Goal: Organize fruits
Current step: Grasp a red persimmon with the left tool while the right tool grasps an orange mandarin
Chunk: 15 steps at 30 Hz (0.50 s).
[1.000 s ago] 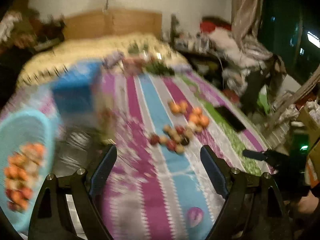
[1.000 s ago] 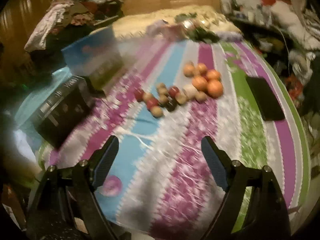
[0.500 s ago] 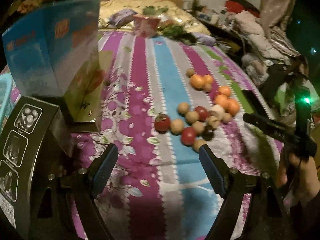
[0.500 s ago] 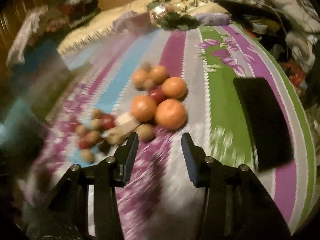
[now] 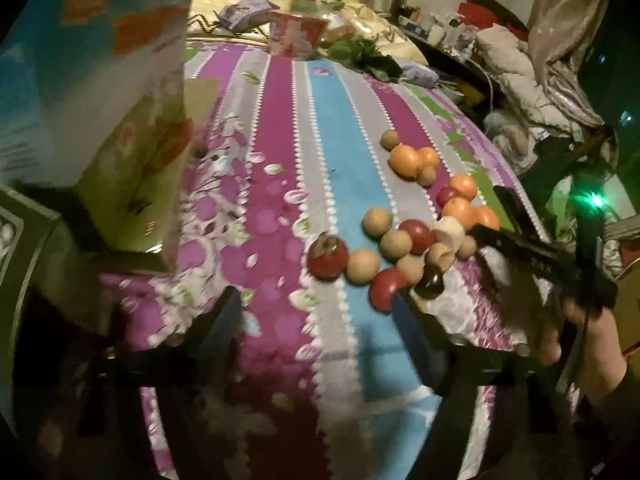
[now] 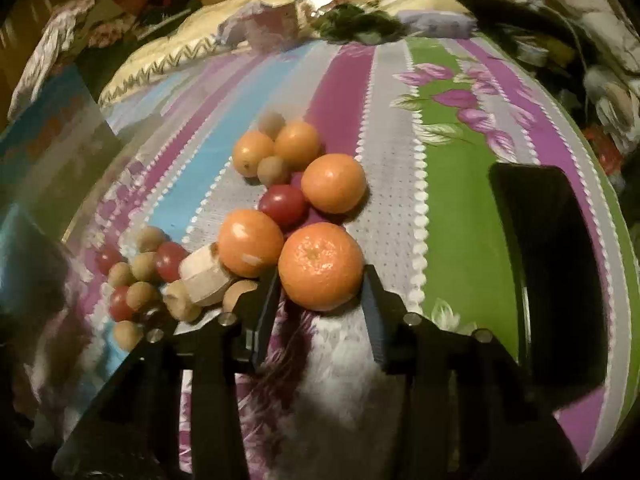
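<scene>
Fruits: mixed heap on the striped bed cover [image 6: 460, 248]. Nearest orange [image 6: 320, 266] lies at the heap's near edge, left of a black phone [image 6: 556, 272]. Right gripper [image 6: 320, 292]: jaws narrow and closing, one either side of that orange; contact uncertain. Advice: squeeze gently, lift straight up, spare the neighbours. Left gripper [image 5: 316, 308]: jaws closing, half-wide, empty, short of a red tomato [image 5: 327, 257].
</scene>
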### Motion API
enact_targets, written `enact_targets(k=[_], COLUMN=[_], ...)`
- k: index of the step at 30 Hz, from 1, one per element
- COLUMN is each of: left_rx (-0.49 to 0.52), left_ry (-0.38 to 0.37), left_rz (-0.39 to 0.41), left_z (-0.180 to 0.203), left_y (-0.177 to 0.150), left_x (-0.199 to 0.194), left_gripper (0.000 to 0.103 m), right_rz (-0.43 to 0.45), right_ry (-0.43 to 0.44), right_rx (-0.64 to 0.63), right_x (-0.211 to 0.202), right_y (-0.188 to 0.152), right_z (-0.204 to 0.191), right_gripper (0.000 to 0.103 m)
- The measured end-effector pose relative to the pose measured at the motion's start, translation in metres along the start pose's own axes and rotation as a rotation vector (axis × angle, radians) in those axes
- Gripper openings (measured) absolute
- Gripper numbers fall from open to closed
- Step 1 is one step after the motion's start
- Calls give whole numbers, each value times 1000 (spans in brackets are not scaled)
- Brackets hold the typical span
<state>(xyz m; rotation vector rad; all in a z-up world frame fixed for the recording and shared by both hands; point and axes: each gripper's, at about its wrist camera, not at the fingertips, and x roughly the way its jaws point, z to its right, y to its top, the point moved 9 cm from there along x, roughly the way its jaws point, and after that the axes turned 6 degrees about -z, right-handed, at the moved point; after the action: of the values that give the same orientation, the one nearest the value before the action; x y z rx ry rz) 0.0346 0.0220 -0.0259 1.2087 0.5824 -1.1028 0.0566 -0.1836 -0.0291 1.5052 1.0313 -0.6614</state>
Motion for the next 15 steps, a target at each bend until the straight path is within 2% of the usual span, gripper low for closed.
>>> enact_targets(k=[2, 5, 8, 15], left_rx=[-1, -57, -113, -175], left_ry=[-23, -83, -128, -136], left_rz=[2, -19, -1, -1], left_z=[3, 0, -2, -2], left_y=[5, 9, 14, 17], left_x=[6, 21, 29, 45], left_gripper=[60, 46, 46, 46], right_rz=[34, 48, 40, 25], right_ry=[19, 55, 65, 86], right_rx=[31, 48, 36, 0], right_x=[-19, -36, -40, -39], right_y=[-8, -27, -39, -43], right_z=[-2, -12, -23, -44], right_gripper=[41, 41, 41, 41])
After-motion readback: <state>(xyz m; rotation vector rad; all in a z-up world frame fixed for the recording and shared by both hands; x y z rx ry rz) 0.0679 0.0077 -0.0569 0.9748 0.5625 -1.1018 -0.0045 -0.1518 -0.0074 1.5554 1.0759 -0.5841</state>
